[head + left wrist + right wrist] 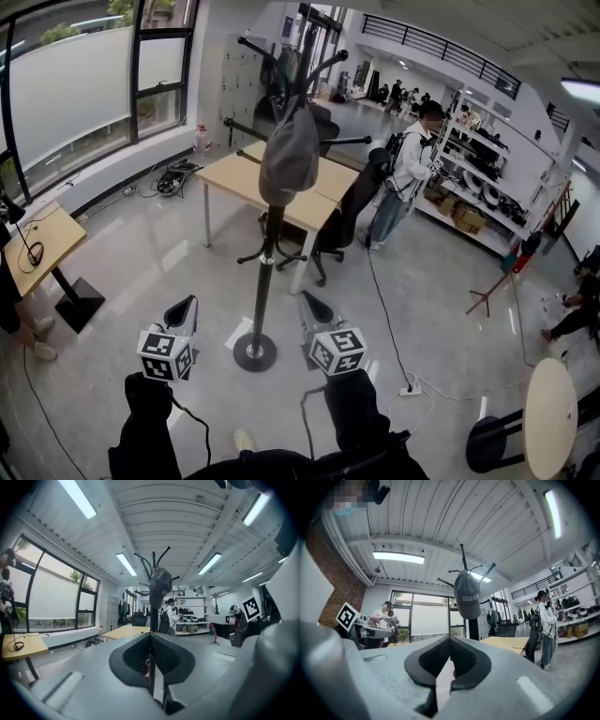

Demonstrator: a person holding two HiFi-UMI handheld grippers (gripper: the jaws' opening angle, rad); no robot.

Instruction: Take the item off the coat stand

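As the head view looks steeply down, I hold my left tongs and right tongs level on either side of the black coat stand, whose round base rests on the floor between them. That floor is pale grey and glossy, mirroring the windows along the left wall. A grey cap hangs high on the stand among its upturned hooks, well apart from both tongs. Behind the stand are a wooden table and a black office chair; further back a person stands beside open shelving. A small desk sits at the left, a round table at the lower right, and a cable runs over the floor to a power strip.

Left gripper view: my left jaws meet at their tips with nothing between them. The stand and cap rise straight ahead beyond them, under a ribbed white ceiling with light strips.

Right gripper view: my right jaws are pressed together and grip nothing. The cap, bearing white lettering, hangs ahead above the jaw tips; a brick wall and a seated person show at the left.
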